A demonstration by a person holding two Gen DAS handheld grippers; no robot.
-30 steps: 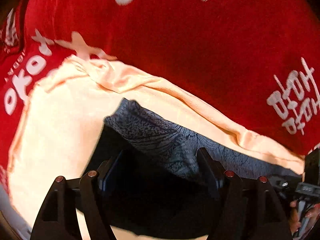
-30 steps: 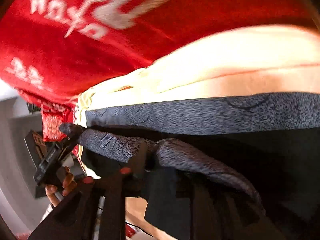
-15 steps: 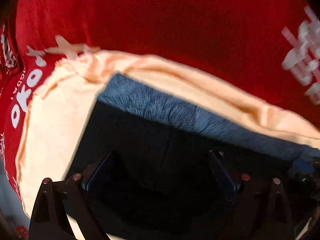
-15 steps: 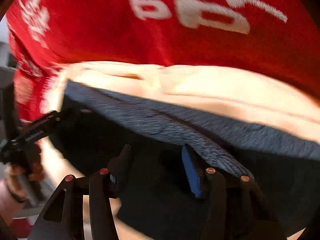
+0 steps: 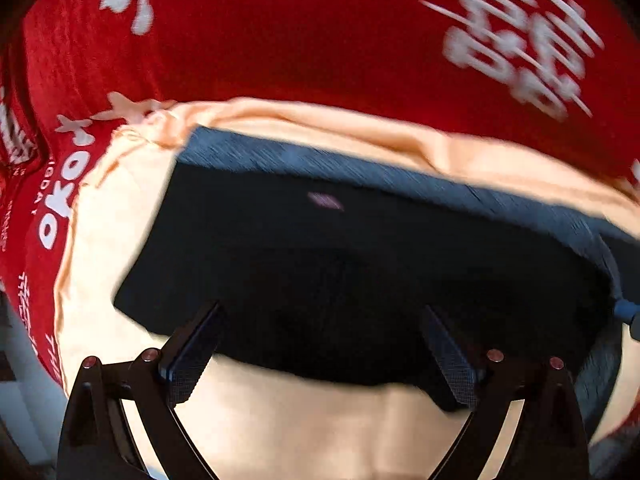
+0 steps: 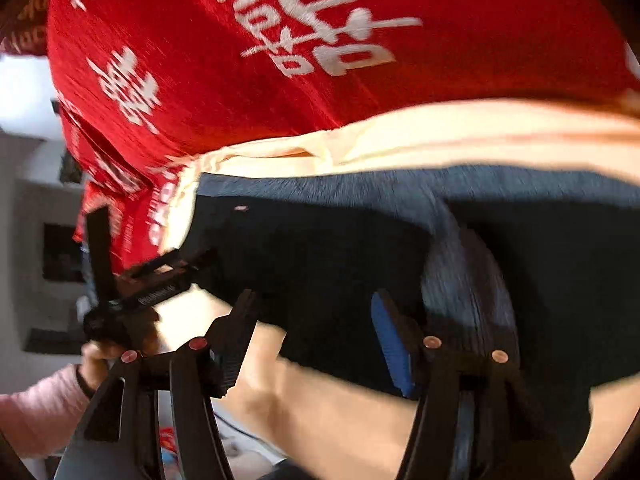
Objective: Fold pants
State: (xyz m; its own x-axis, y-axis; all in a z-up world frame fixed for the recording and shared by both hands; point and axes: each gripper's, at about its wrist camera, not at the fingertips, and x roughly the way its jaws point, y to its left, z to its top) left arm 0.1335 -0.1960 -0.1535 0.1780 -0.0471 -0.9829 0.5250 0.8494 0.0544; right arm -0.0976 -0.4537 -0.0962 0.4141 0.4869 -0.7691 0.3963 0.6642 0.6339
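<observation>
Dark navy fabric pants [image 5: 360, 264], folded into a broad flat rectangle with a heathered grey-blue band along the far edge, lie on a pale peach cloth [image 5: 120, 240] spread over a red cloth printed with white lettering [image 5: 300, 40]. Left gripper [image 5: 320, 344]: jaws spread wide, nothing between them, both fingers sitting at the near edge of the pants; contact with the fabric cannot be told. Right gripper [image 6: 316, 332]: jaws likewise well apart and empty, blue-padded finger [image 6: 390, 344] over the near hem. Risks, as judged: with both sets of jaws free, the fold rests only under its own weight, so a finger dragging across the near edge could pull the top layer back and open it; the raised grey-blue ridge of fabric [image 6: 468, 272] by the right fingers looks loose and could snag on a fingertip; the peach cloth beneath is wrinkled and might slide with any push, skewing the pants. View differences: the right wrist view alone shows that ridge clearly, plus the left gripper's body [image 6: 152, 280] and the hand [image 6: 116, 344] holding it, and room beyond the table edge. The left wrist view gives the fold's full outline and a small pale mark [image 5: 326, 201] on top.
</observation>
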